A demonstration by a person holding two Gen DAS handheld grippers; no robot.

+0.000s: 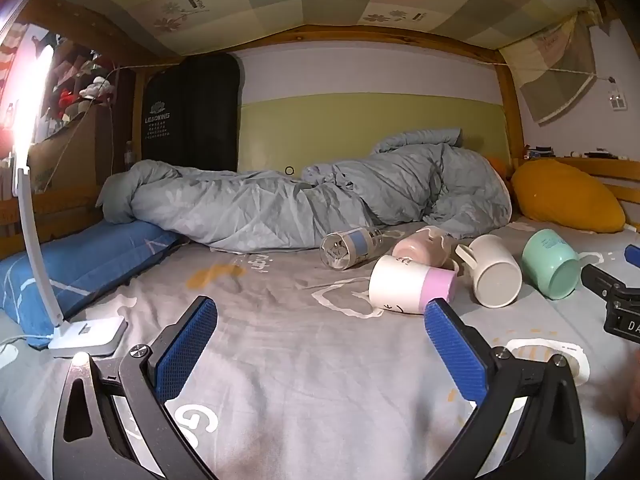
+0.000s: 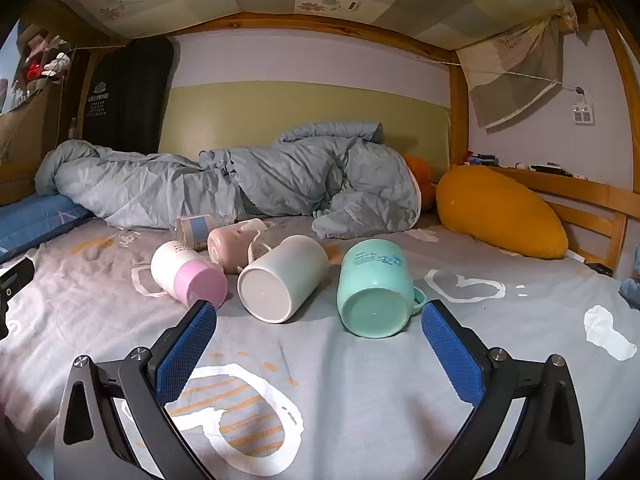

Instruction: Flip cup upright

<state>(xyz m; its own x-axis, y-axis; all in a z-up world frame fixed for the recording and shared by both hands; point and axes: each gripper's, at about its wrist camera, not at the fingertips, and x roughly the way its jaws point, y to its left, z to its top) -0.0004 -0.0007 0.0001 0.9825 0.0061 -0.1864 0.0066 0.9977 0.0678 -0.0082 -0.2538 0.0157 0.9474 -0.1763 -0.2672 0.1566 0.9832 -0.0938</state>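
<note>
Several cups lie on their sides on the grey bedsheet (image 2: 360, 380). A mint green mug (image 2: 374, 290) lies with its base toward me, just ahead of my open right gripper (image 2: 318, 312). Left of it lie a white mug (image 2: 282, 280), a white and pink cup (image 2: 188, 276), a pale pink mug (image 2: 232, 246) and a clear glass with a blue band (image 2: 196, 230). In the left wrist view my left gripper (image 1: 320, 312) is open and empty, with the white and pink cup (image 1: 412, 286) just beyond its right finger; the white mug (image 1: 494, 270) and green mug (image 1: 552, 264) lie further right.
A crumpled grey duvet (image 1: 320, 204) lies across the back of the bed. A yellow cushion (image 2: 500, 212) sits at the right by the wooden rail. A blue pillow (image 1: 80, 256) and a white desk lamp (image 1: 86, 334) are at the left.
</note>
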